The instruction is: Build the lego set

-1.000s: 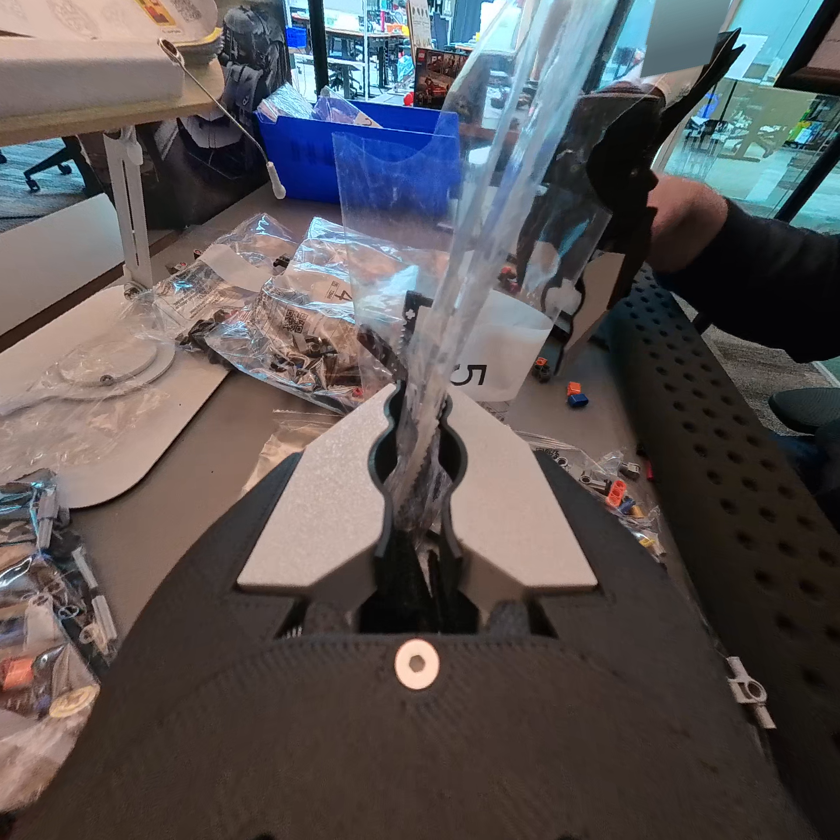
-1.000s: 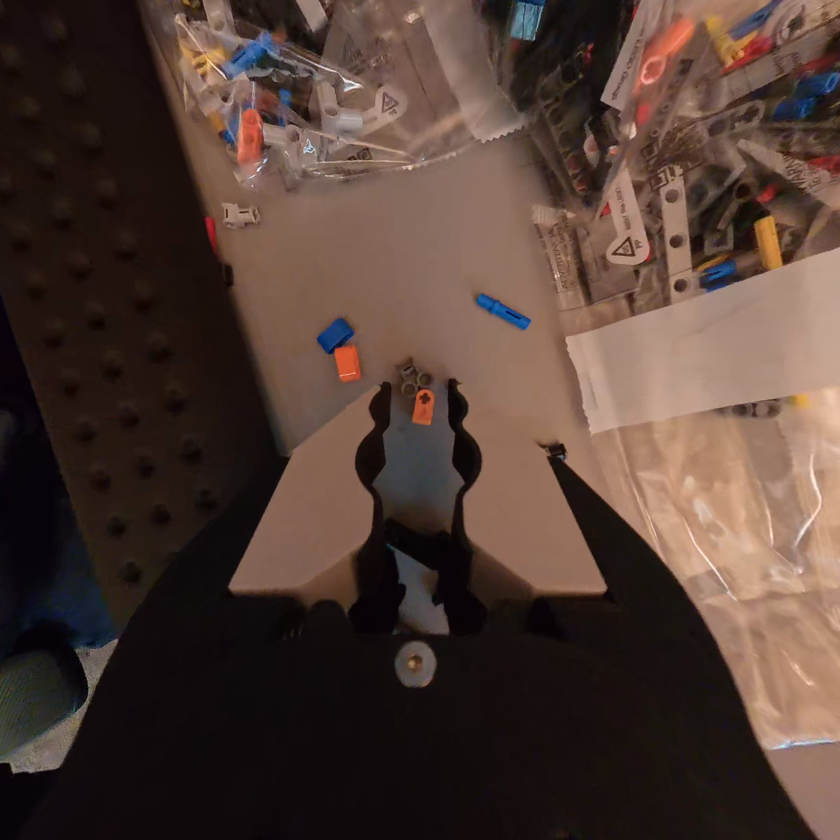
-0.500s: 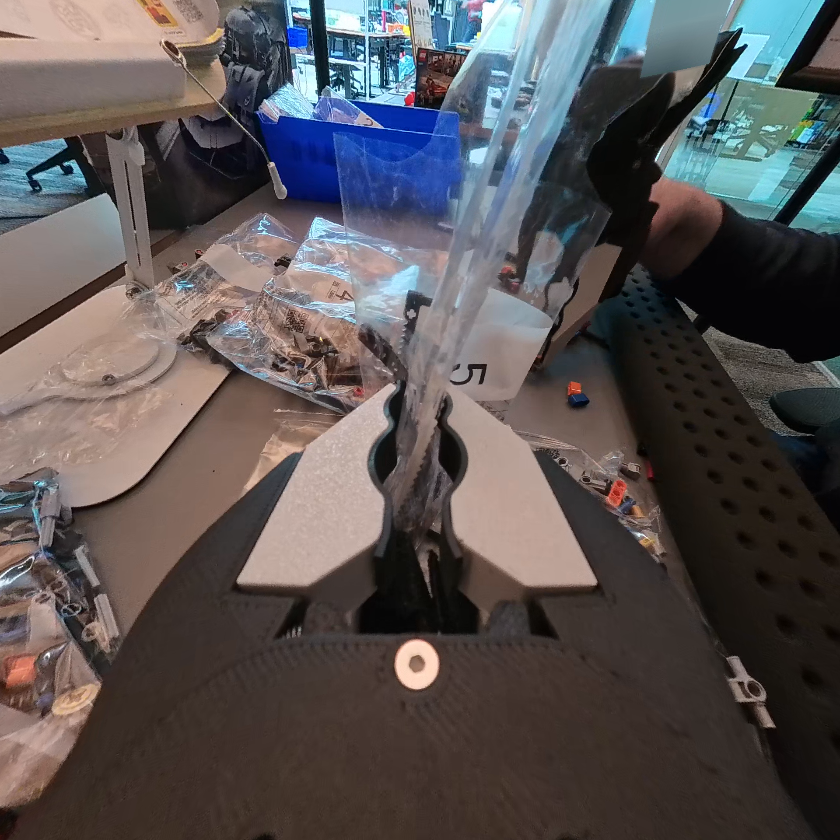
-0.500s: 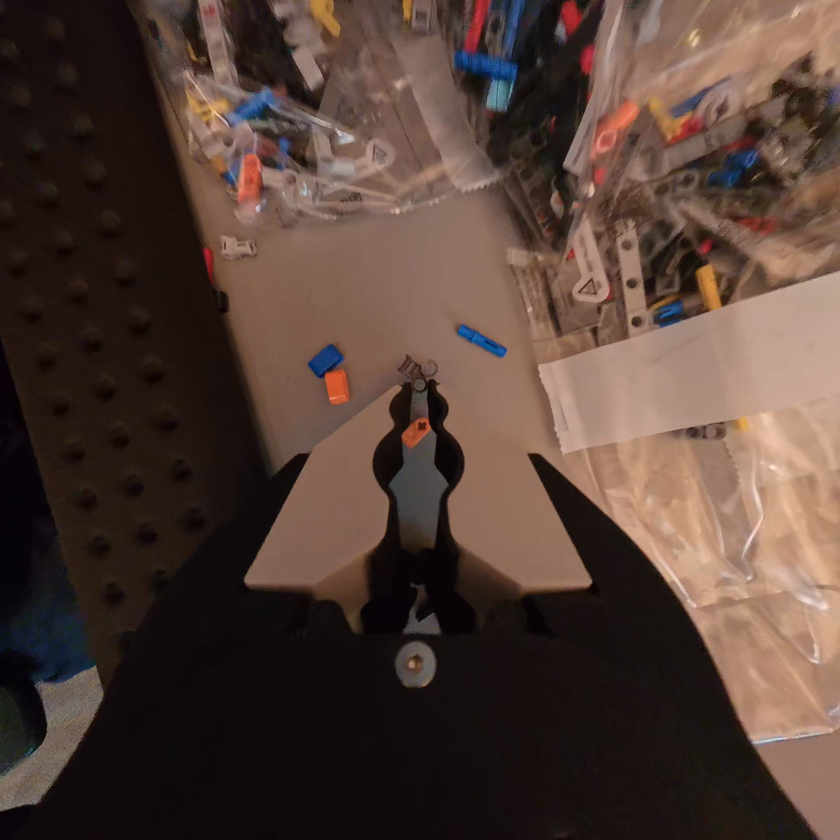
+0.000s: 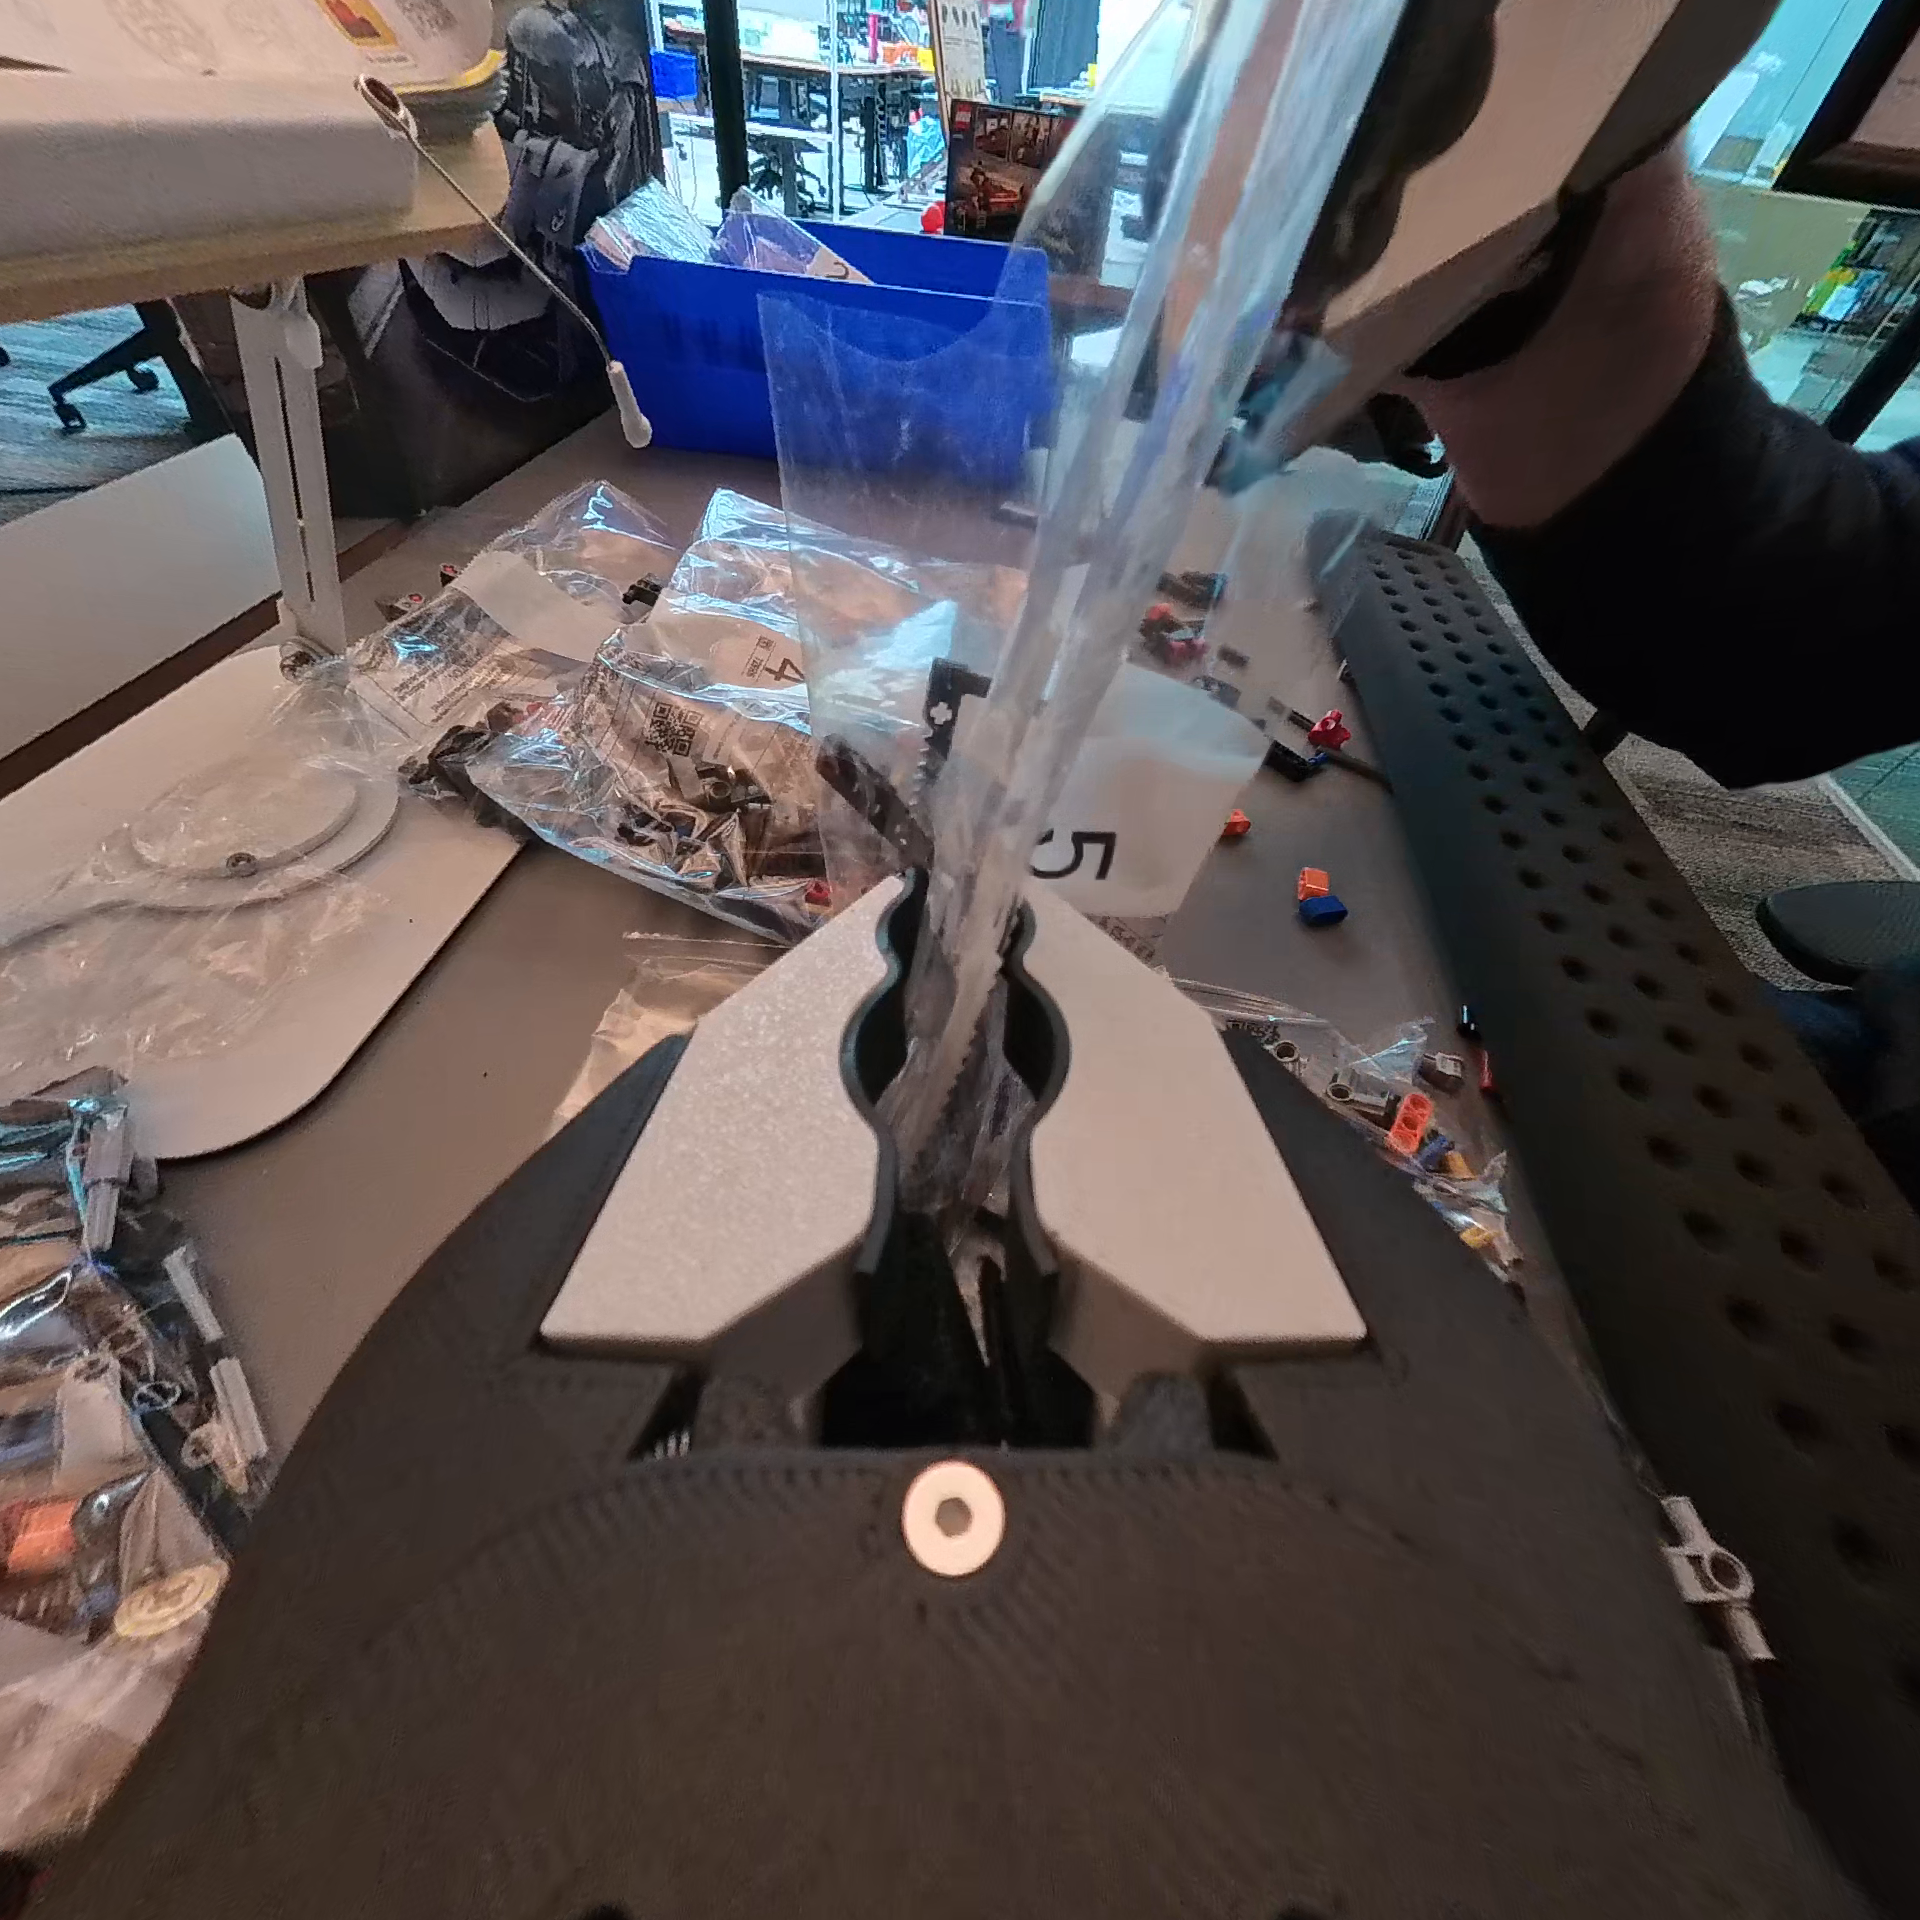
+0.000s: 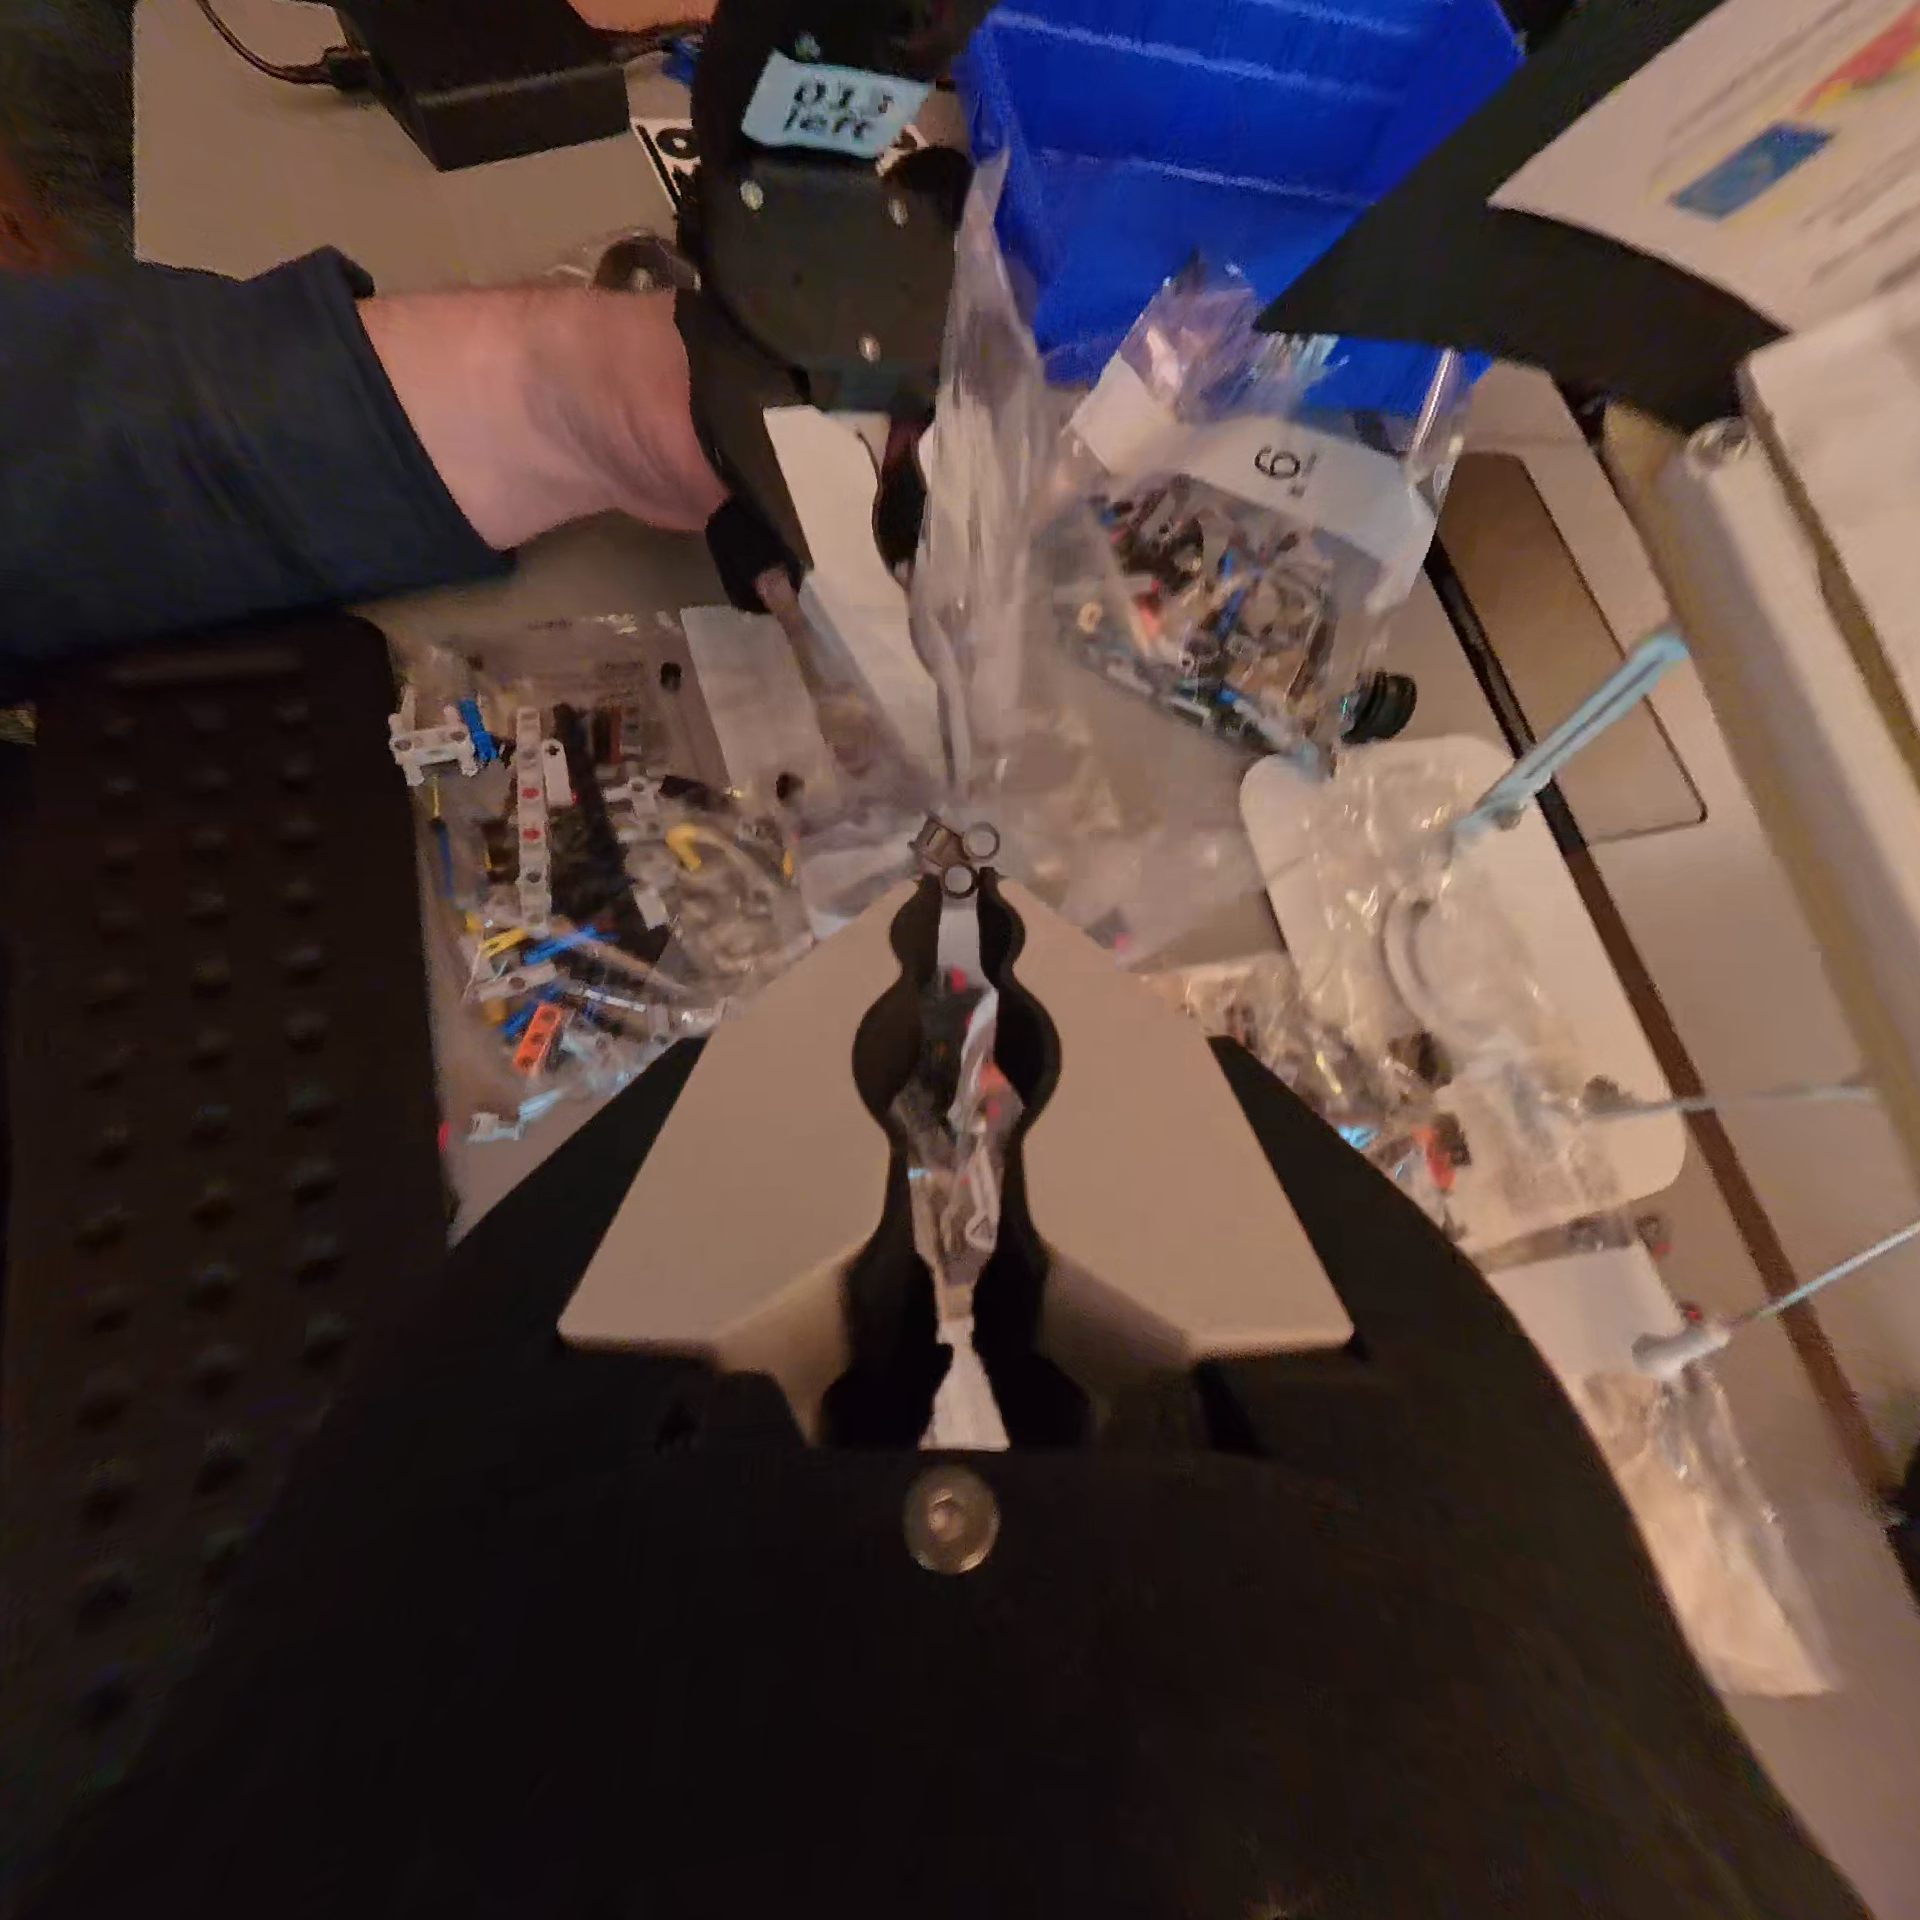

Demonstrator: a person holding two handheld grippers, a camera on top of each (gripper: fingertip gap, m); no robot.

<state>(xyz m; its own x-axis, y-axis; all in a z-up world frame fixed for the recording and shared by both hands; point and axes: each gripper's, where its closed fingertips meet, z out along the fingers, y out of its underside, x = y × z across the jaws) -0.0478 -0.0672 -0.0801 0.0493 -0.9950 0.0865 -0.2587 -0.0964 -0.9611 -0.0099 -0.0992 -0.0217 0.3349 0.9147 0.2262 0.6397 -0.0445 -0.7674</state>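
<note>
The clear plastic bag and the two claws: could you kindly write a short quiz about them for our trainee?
1. True or false: the left claw is shut on the clear plastic bag.
2. What colour is the plastic bin behind the bags? A red, B blue, C green.
3. What sits at the tips of the right claw?

Key: 1 true. 2 B. 3 a small grey Lego piece.

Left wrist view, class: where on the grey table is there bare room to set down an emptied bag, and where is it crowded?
Bare table lies between the white stand base and the left gripper. Beyond, the parts bags crowd it; loose bricks dot the right.
</note>
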